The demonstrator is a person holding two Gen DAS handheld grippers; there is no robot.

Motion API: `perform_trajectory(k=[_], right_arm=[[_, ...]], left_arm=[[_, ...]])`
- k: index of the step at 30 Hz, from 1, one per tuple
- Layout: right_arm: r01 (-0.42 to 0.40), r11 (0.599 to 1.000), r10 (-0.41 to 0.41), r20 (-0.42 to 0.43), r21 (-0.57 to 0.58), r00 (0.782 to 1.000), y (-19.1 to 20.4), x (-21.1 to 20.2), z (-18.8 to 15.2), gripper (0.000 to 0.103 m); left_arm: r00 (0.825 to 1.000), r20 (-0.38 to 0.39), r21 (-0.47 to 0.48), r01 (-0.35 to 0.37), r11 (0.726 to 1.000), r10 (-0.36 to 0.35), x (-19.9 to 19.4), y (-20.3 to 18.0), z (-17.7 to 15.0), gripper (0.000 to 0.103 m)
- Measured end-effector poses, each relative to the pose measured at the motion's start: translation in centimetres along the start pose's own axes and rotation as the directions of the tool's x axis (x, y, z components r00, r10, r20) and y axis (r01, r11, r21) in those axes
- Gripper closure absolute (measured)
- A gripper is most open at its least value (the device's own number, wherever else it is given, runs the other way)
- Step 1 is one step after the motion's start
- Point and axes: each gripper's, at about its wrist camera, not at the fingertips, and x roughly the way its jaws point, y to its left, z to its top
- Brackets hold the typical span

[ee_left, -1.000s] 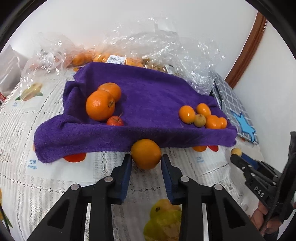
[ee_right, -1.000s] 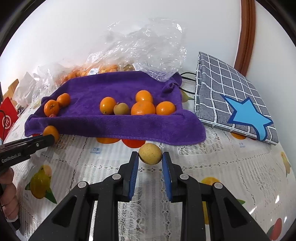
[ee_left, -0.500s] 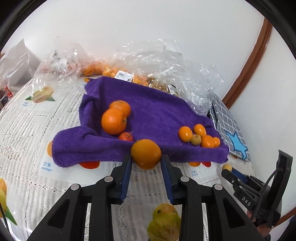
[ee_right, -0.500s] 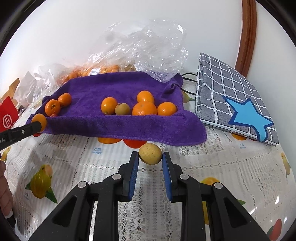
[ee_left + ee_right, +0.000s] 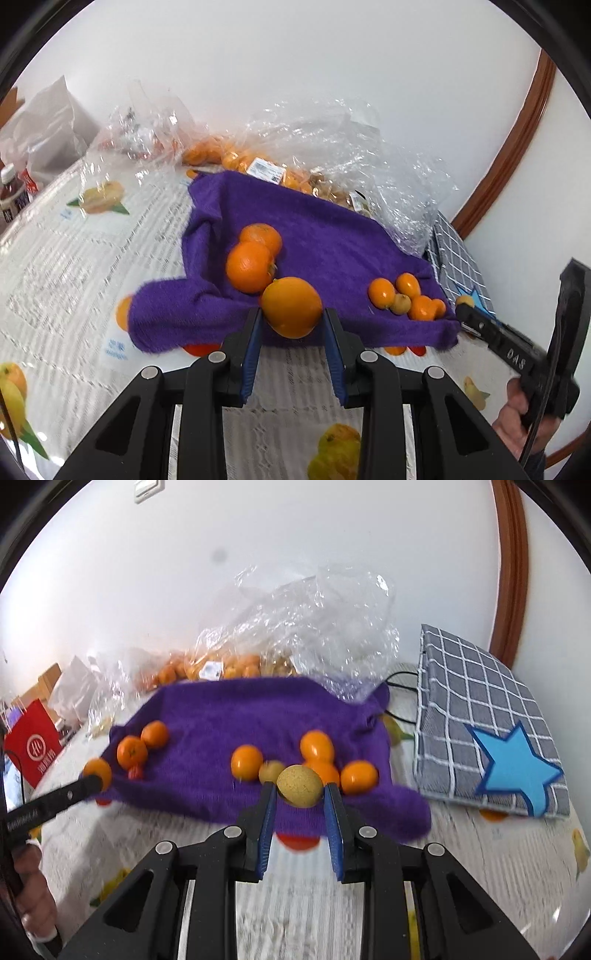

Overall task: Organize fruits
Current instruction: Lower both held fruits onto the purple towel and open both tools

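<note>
My left gripper (image 5: 291,325) is shut on a large orange (image 5: 291,307), held above the near edge of the purple towel (image 5: 325,240). Two large oranges (image 5: 249,271) lie on the towel's left part; a cluster of small oranges (image 5: 406,295) lies on its right part. My right gripper (image 5: 300,794) is shut on a small yellow-brown fruit (image 5: 300,785), held above the towel's near edge (image 5: 221,723), just in front of the small oranges (image 5: 317,746) and a similar yellow-brown fruit (image 5: 271,771). A small red fruit (image 5: 136,772) lies beside the large oranges (image 5: 132,752).
Clear plastic bags with more fruit (image 5: 332,147) lie behind the towel against the wall. A grey checked bag with a blue star (image 5: 487,731) lies to the right. A red paper bag (image 5: 33,746) stands at the far left. The tablecloth (image 5: 74,258) has printed fruit.
Both grippers have lifted their fruit off the table and moved forward toward the towel. The left now holds the orange over the towel's near edge; the right holds its fruit near the small oranges.
</note>
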Motion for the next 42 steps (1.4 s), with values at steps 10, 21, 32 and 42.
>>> perform_trajectory(k=[10,21,32,42], right_arm=[[-0.079,0.997,0.078,-0.061,-0.019,0.995,-0.6,5.6,3.5,0.077],[-0.126,0.991,0.12,-0.102,-0.046,0.987,-0.6,7.1,2.6,0.077],[-0.111,0.993,0.111,0.003,0.036,0.994,-3.5,3.9,2.8,0.074],[-0.095,0.991,0.094,0.016,0.093,0.995,-4.9,3.7,2.9,0.074]], left_arm=[[0.998,0.019,0.035,-0.068,0.997,0.068,1.1,0.7,2.4,0.072],[0.998,-0.033,0.065,-0.043,0.997,0.045,3.6,-0.5,3.0,0.072],[0.994,-0.106,0.112,-0.01,0.994,0.022,6.6,-2.7,2.2,0.072],[0.995,-0.099,0.158,-0.016,0.987,0.032,7.2,-3.7,1.9,0.072]])
